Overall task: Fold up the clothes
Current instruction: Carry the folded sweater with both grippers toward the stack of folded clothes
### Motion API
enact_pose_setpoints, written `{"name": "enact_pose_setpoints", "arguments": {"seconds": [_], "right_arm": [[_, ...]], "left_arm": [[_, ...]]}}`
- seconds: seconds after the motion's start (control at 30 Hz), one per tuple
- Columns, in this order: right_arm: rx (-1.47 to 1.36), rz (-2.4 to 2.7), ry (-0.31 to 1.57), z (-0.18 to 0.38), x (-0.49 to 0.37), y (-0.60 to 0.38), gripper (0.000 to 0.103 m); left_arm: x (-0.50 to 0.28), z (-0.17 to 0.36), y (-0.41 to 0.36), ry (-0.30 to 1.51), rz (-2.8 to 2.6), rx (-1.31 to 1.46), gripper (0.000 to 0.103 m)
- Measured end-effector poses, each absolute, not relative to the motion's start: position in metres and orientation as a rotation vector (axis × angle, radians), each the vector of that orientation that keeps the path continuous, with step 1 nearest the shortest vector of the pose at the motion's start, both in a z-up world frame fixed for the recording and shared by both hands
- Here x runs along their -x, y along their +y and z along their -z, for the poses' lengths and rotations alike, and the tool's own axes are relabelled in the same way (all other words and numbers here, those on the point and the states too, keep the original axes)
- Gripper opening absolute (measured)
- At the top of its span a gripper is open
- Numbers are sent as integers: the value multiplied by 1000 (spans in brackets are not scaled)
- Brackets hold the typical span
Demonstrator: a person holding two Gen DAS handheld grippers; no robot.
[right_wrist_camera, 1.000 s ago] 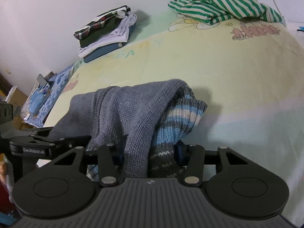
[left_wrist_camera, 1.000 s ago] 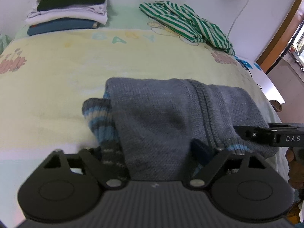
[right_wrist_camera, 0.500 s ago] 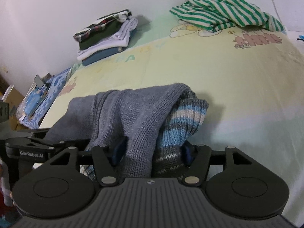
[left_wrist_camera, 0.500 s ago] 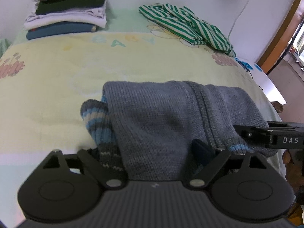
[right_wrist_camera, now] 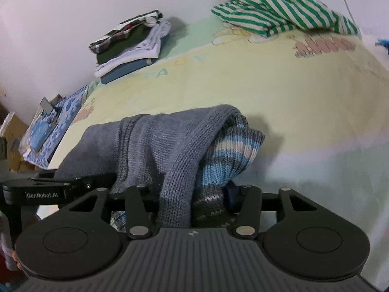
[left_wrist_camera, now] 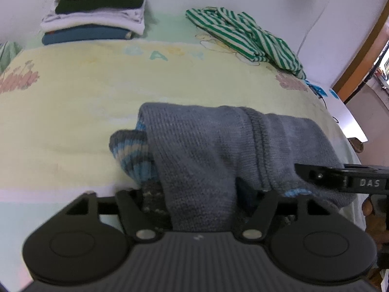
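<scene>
The grey sweater [left_wrist_camera: 209, 150] lies folded near the front edge of the bed [left_wrist_camera: 73, 102], each end between the jaws of one gripper, probably so both ends can be moved together. The left gripper [left_wrist_camera: 198, 202] is closing on the bundle. The right gripper [right_wrist_camera: 192, 202] has cloth between its jaws, but I cannot tell whether it presses.

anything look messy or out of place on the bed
Yes: the green striped shirt lies crumpled at the far edge of the bed, while the stack of clothes is folded. The grey sweater is half folded.
</scene>
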State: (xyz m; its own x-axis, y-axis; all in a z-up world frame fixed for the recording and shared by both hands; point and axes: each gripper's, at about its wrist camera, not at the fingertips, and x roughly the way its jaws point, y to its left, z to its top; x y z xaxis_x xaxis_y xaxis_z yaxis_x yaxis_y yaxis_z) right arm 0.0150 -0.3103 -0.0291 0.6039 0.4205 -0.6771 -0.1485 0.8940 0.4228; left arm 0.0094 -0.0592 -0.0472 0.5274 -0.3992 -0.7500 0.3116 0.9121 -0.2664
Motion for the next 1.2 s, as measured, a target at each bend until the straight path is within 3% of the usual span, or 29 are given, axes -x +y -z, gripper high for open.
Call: {"name": "enact_pose_setpoints", "arguments": {"seconds": [0.13,0.3,0.5,1.2], "right_arm": [[-319,-333,843,30,-12,-305,58],[-330,-336,830,29,-11,-308,44],[-236,-361,777,19,-4,-299,39],[-286,-471,652,-30,-17,-296,37]], "left_arm": [[-10,50,-65,913,420,80,77],[-6,45,-64,916,393,111,58],[-2,31,-67,895,396,86,46],[-11,-40,-62,799,336,20,41]]}}
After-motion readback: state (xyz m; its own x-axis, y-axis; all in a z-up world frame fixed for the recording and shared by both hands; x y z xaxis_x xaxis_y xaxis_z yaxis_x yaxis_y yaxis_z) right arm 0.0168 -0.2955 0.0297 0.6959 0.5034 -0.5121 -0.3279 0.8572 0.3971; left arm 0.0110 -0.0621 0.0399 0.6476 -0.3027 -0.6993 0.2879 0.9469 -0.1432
